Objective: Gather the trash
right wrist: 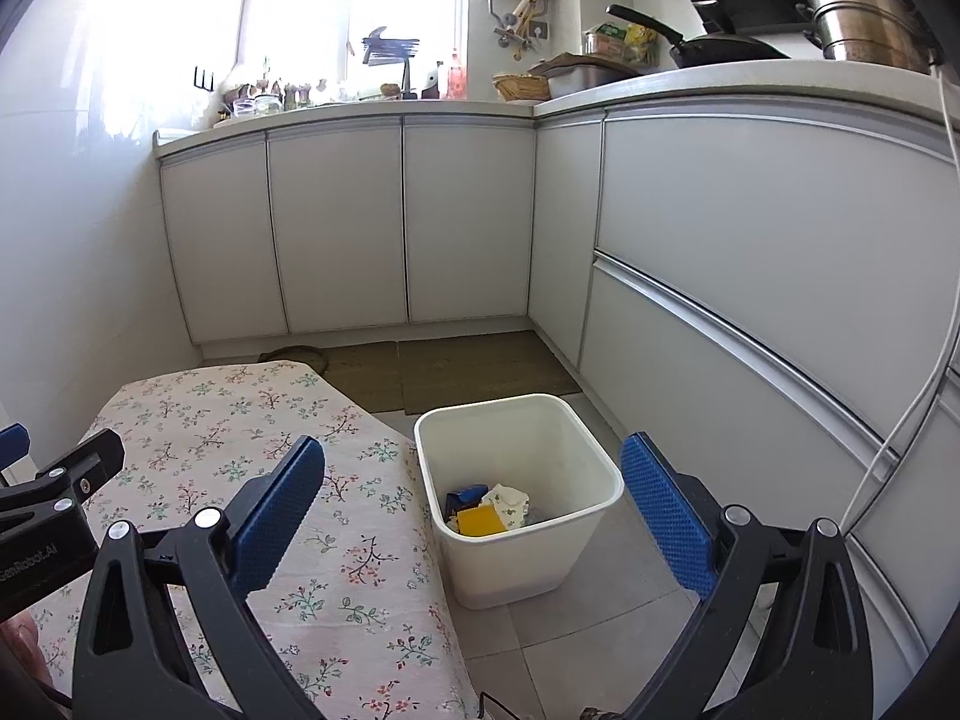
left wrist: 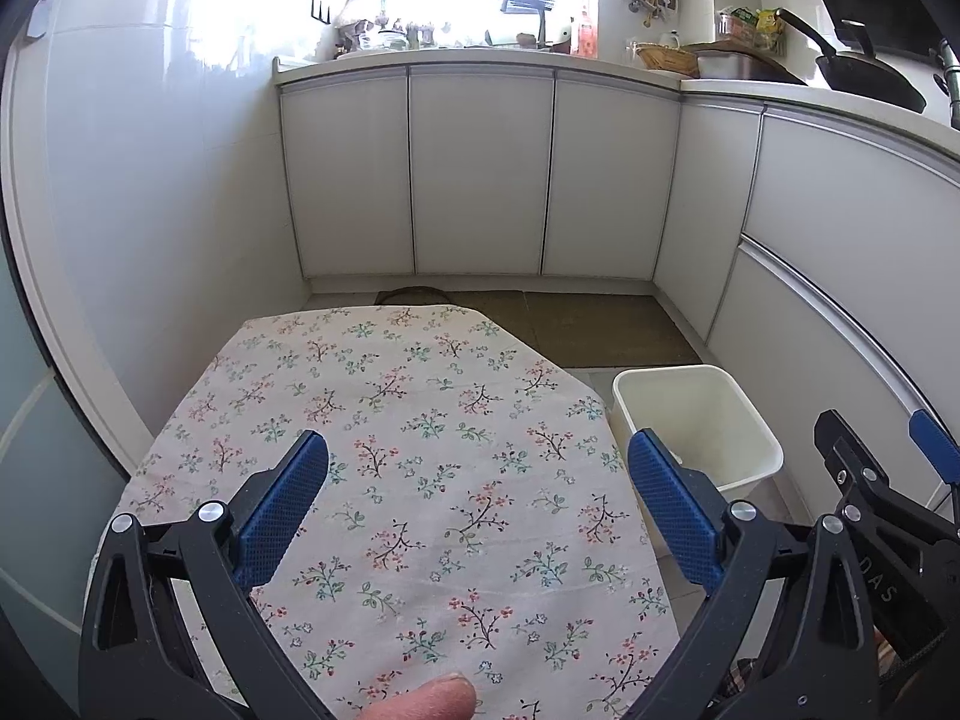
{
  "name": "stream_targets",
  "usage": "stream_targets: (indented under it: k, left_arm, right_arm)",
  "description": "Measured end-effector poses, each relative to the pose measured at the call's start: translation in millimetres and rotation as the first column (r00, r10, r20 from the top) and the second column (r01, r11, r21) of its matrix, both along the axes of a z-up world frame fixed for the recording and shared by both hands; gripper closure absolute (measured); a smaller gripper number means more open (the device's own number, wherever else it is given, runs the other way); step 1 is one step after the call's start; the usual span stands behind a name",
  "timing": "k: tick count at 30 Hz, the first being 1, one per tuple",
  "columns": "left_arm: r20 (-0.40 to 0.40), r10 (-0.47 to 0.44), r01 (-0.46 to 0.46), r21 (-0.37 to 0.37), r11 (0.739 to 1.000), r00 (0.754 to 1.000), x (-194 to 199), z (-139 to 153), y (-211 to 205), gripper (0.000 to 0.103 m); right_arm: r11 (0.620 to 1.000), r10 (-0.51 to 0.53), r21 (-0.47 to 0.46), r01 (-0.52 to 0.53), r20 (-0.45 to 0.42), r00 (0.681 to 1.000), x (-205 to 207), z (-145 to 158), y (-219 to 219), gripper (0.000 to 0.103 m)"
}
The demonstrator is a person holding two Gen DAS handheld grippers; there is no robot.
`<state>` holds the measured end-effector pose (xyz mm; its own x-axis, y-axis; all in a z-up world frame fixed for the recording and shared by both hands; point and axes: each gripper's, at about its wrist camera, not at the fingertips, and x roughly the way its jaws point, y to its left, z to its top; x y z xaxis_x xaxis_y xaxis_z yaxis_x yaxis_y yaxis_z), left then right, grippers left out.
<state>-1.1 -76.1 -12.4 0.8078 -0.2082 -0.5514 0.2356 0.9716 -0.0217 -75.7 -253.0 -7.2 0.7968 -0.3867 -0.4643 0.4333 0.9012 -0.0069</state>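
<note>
White bin (right wrist: 519,480) already holds the trash; your left claw (left wrist: 477,477) and right claw (right wrist: 471,480) gape wide, empty. Swing carelessly and you could tip it.

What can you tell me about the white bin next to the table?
The white bin is an open-topped, squarish tub with rounded corners, seemingly smooth plastic, tapering slightly toward its base. It stands upright on the grey tiled floor, close beside the edge of the floral tablecloth. Inside lie a yellow piece, a blue item and crumpled whitish paper. No lid or liner shows.
</note>
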Motion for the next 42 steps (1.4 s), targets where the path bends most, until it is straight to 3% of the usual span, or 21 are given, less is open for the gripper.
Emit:
stream_targets:
  k: [42]
  left_arm:
    - [-0.027, 0.018, -0.018, -0.007, 1.000, 0.999, 2.6, -4.9, -0.7, 0.007]
  right_arm:
    - [1.000, 0.003, -0.006, -0.003, -0.018, 1.000, 2.2, -4.9, 0.3, 0.007]
